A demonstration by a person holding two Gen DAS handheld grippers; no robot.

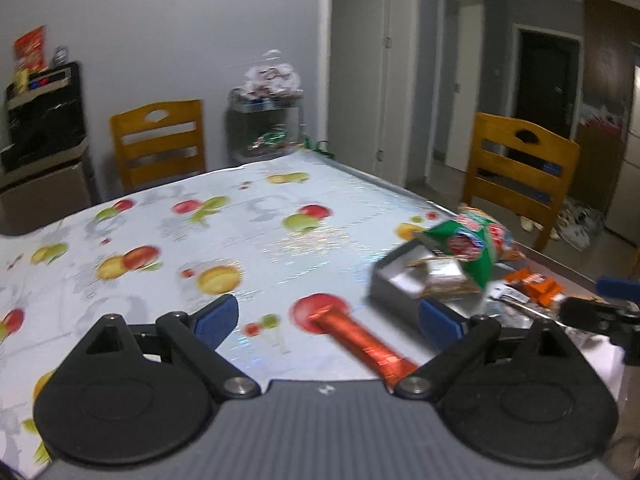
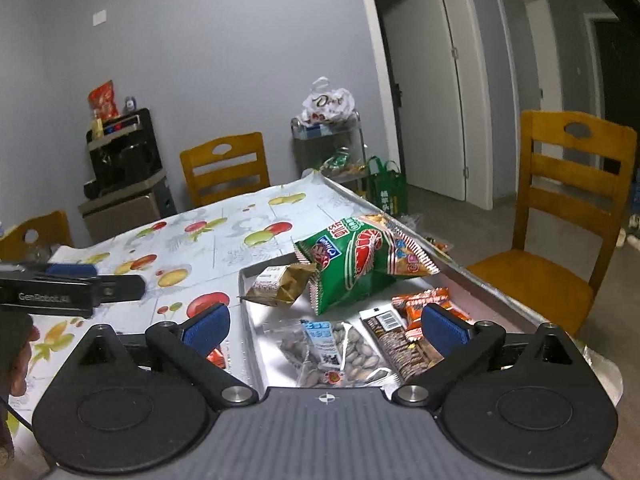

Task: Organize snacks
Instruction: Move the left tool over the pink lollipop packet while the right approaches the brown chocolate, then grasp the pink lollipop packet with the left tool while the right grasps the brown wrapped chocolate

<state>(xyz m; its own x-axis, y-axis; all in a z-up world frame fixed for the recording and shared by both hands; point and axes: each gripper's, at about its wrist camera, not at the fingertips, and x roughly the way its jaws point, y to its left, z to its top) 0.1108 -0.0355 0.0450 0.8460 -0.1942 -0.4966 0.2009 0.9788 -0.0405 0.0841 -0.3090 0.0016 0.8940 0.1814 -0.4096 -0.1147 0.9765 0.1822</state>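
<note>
Right wrist view: my right gripper (image 2: pixel 325 326) hangs over the near edge of the metal tray (image 2: pixel 496 294), jaws at their widest, nothing between the pads.
Left wrist view: my left gripper (image 1: pixel 328 318) is open too and holds nothing; the red stick snack (image 1: pixel 362 340) lies on the table (image 1: pixel 240 216) between its fingers, untouched.
Where the snacks are: the tray sits at the right edge of the table, and most packets are already in it.
Done, as I judge: the green chip bag (image 2: pixel 352 268) leans at the far end, the small brown packet (image 2: pixel 276 286) at the far left corner, the clear bag of seeds (image 2: pixel 332 354) and the dark biscuit packet (image 2: pixel 400 344) near the front edge, the orange wrappers (image 2: pixel 424 302) on the right.
Left, as I judge: the red stick snack is still outside the tray.
Materials: the tray is dull, thin metal with low walls; the chip bag is puffy, crinkled foil; the seed bag is soft transparent film; the stick is a slim tube in shiny foil.
Table cover: glossy plastic cloth with a printed fruit pattern.
</note>
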